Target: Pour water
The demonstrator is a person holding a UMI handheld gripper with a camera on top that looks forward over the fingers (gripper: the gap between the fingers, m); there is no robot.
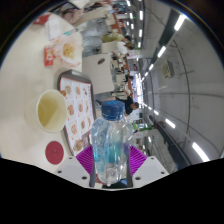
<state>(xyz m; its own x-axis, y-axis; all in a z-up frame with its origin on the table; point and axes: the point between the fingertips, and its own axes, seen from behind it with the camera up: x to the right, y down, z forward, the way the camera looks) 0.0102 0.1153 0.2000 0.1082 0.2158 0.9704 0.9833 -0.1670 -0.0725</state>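
We see the gripper [110, 160] clamped on a clear plastic water bottle with a blue cap [109, 140]; both purple pads [86, 157] press its sides. The bottle stands upright between the fingers, above the white table [25, 75]. Left of the bottle sits a pale yellow cup [51, 110], beside a printed menu tray [77, 100]. A red round lid [54, 152] lies near the left finger.

You have one clear plastic water bottle with a blue cap [110, 143] and one pale yellow round cup [50, 110] left of it. One small red round lid [54, 152] lies nearer, and one printed rectangular tray [78, 102] farther.
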